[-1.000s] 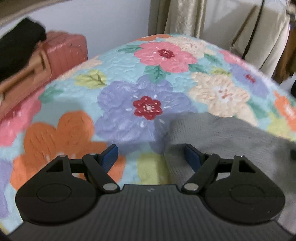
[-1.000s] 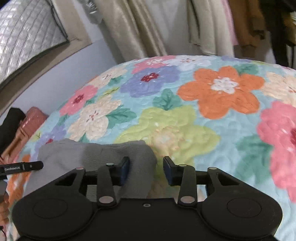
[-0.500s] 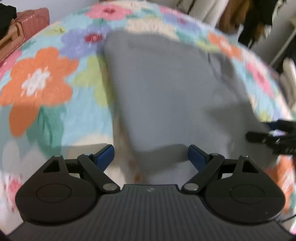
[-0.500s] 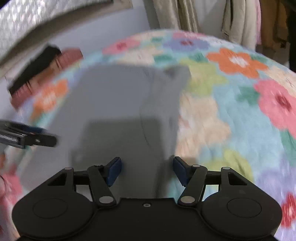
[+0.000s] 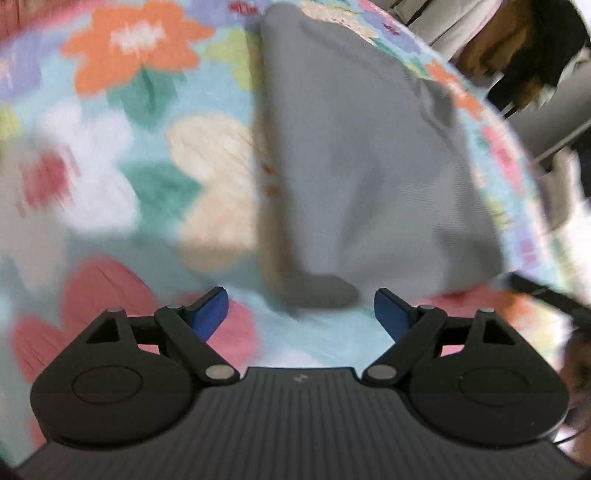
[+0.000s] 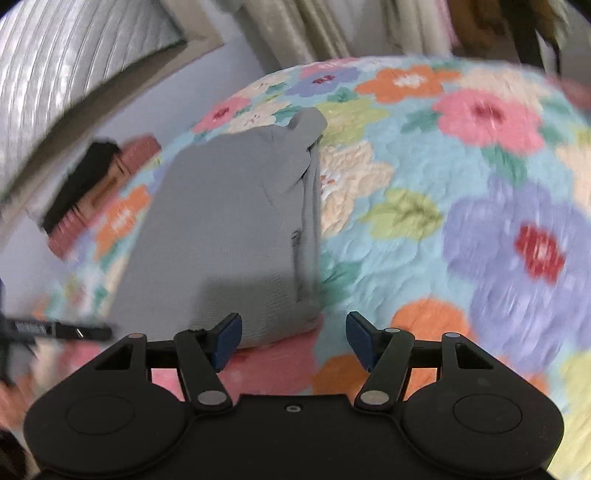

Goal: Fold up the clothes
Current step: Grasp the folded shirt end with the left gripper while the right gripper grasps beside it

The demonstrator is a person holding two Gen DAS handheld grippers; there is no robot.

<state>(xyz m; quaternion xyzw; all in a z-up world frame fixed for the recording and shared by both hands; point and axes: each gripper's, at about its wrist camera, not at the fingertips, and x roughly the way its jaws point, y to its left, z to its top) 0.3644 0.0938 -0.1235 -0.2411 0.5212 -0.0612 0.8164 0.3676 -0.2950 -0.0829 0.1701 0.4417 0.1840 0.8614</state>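
Observation:
A grey knitted garment (image 5: 369,166) lies folded lengthwise on a floral quilt (image 5: 122,177); it also shows in the right wrist view (image 6: 229,229). My left gripper (image 5: 301,310) is open and empty, just short of the garment's near left corner. My right gripper (image 6: 293,338) is open and empty, at the garment's near right corner. The left gripper's tip (image 6: 59,328) shows at the left edge of the right wrist view. Both views are blurred by motion.
The floral quilt (image 6: 461,206) covers the bed on all sides of the garment. A pink suitcase (image 6: 107,184) with a black item on it stands beyond the bed's far left side. Curtains and hanging clothes (image 6: 332,26) are behind the bed.
Both grippers have pulled back from the far end of the garment to its near edge. Both stay open, and the right jaws have spread wider. The garment now lies flat in full view.

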